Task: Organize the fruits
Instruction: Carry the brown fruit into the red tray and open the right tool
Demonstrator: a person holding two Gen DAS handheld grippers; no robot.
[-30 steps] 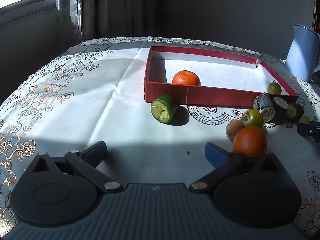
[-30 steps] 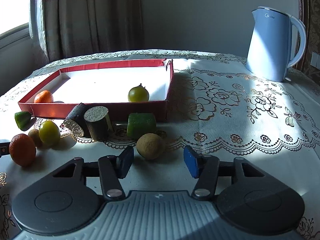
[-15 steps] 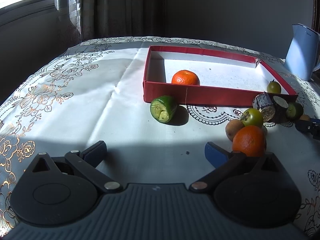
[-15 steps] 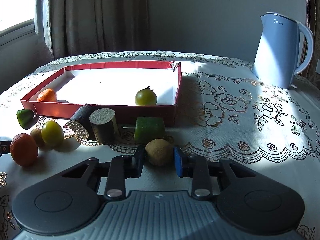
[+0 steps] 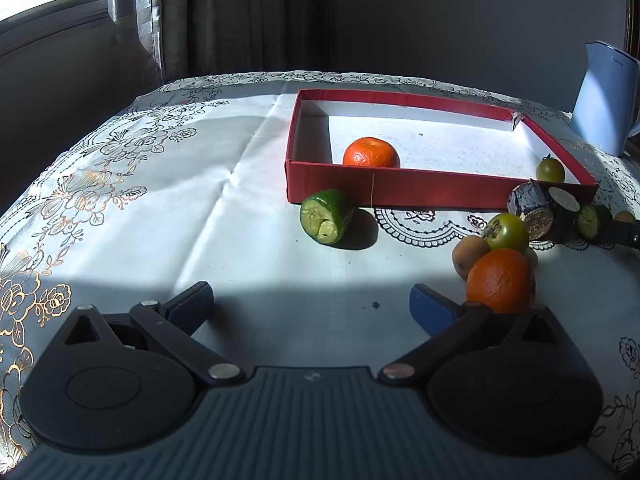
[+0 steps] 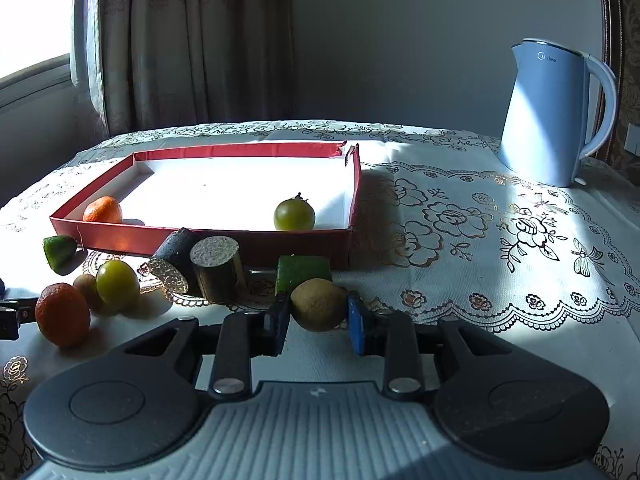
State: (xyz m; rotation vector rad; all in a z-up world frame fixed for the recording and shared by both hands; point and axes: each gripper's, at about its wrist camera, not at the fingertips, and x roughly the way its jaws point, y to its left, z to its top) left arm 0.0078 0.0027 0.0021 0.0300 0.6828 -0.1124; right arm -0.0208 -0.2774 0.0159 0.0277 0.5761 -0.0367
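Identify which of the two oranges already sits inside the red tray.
The smaller orange in the red tray's near-left corner. The larger orange lies outside on the tablecloth, beside a green fruit.

Grey wall (image 6: 400, 40), brown curtain (image 6: 192, 40) beside bright window (image 6: 32, 20), sunlit floral lace tablecloth (image 6: 480, 240), blue kettle (image 6: 552, 112)

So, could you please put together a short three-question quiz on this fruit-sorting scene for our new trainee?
1. True or false: the left gripper holds a fruit.
2. How many fruits lie inside the red box?
3. What sits between the right gripper jaws: A) orange, B) brown fruit, C) lime half?

Key: 1. False; its jaws are wide open. 2. Two: a tangerine and a green tomato. 3. B.
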